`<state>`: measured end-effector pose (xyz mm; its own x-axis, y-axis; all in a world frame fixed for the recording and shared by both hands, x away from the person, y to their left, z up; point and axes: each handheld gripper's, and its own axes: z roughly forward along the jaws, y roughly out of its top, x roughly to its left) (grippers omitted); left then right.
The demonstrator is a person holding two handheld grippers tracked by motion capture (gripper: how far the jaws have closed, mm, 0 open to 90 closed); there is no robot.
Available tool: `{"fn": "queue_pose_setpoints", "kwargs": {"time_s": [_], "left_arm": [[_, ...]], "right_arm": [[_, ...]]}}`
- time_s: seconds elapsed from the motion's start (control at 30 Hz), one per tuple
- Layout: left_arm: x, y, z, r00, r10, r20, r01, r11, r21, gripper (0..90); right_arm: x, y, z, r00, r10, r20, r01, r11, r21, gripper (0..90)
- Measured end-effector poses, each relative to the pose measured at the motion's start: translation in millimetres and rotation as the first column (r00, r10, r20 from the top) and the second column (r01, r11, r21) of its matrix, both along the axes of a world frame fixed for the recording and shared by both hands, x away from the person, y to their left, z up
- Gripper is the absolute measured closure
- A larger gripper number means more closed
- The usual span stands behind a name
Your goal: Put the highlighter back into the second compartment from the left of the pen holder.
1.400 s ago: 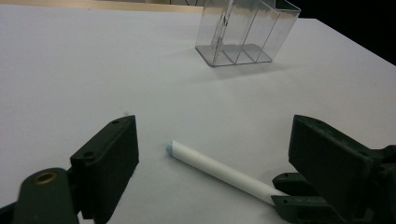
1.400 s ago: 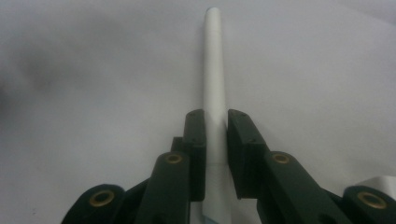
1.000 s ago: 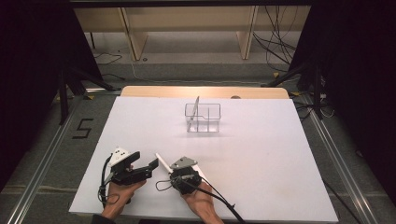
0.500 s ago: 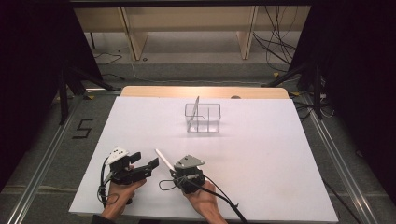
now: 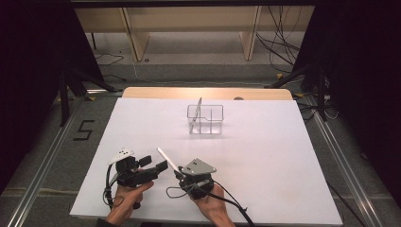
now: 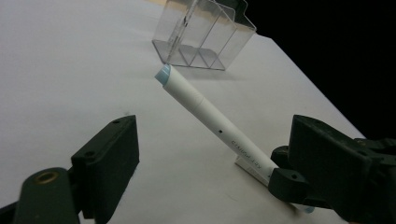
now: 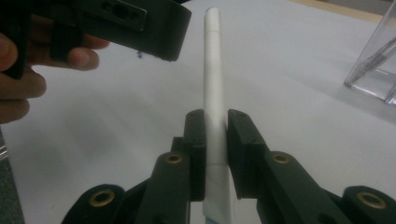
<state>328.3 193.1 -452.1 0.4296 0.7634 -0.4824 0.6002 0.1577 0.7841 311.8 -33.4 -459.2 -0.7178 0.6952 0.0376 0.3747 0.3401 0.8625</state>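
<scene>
A white marker (image 5: pixel 166 158) with a pale blue end cap sticks up at a slant from my right gripper (image 5: pixel 180 173), which is shut on its lower part near the table's front edge. In the right gripper view both jaws of my right gripper (image 7: pixel 215 149) press on the marker (image 7: pixel 213 70). My left gripper (image 5: pixel 155 163) is open just to the left. In the left gripper view the marker (image 6: pixel 205 109) crosses the gap of my left gripper (image 6: pixel 219 168) without touching either jaw.
A clear acrylic organizer (image 5: pixel 210 124) with several compartments stands at the back middle of the white table (image 5: pixel 265 156), with a thin pen (image 5: pixel 199 106) leaning in it. A hand (image 7: pixel 18 65) holds the left gripper close by.
</scene>
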Motion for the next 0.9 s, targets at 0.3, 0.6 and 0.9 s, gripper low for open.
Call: {"fn": "queue_pose_setpoints", "kwargs": {"time_s": [0.3,0.6,0.9], "left_arm": [[1.8,-2.7,1.0,0.9942,-0.058,-0.09,0.039,0.9785,-0.202,17.5],[4.6,0.1,-7.4,0.9833,-0.084,-0.161,0.017,0.9248,-0.38,25.0],[3.8,0.7,-12.6,0.9775,-0.093,-0.19,-0.003,0.8925,-0.451,36.4]], "right_arm": [[-8.5,-5.0,7.3,0.9982,0.029,0.052,-0.03,0.9994,0.016,79.1],[-14.1,-7.6,10.2,0.9961,0.046,0.076,-0.047,0.9988,0.013,79.1],[-16.6,-7.6,8.4,0.995,0.052,0.085,-0.054,0.9984,0.018,79.0]]}}
